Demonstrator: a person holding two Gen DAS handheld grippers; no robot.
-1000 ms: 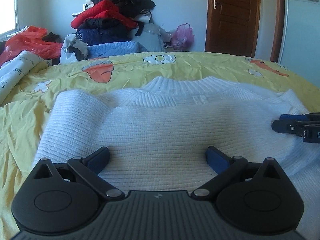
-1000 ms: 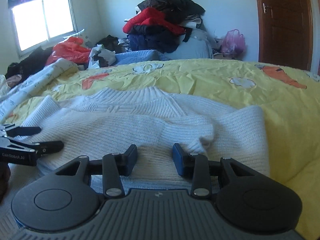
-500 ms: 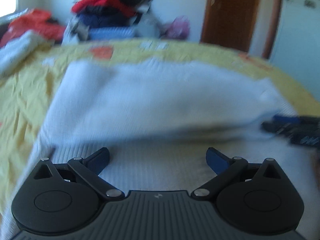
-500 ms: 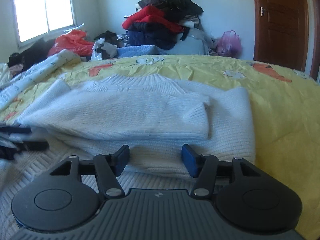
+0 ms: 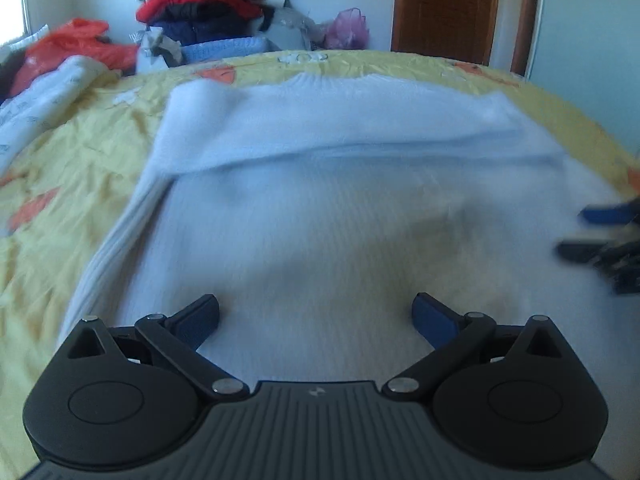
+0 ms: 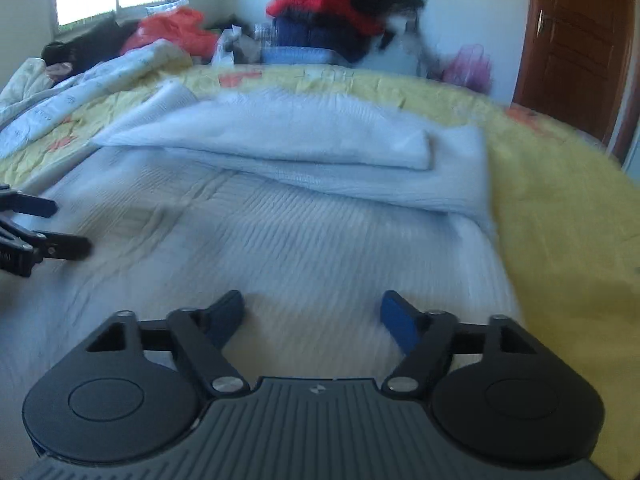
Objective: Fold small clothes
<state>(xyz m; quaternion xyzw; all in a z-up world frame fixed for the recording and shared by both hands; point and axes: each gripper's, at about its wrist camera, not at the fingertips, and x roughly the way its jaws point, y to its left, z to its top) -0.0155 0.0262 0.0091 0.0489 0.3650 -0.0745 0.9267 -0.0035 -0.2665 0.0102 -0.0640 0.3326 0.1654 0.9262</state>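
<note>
You have one white sweater [image 5: 340, 200] lying on the yellow bed [image 6: 560, 220], sleeves folded across its upper part. Your two grippers, left [image 5: 316, 320] and right [image 6: 312, 316], hover over its lower half, fingers spread, holding nothing; the right's have just been opening.

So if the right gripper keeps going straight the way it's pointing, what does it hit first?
Most likely the flat white sweater just beyond the open right gripper, which points down at it; nothing lies between. The folded-over part sits farther on. Depth is unclear in the blur.
</note>
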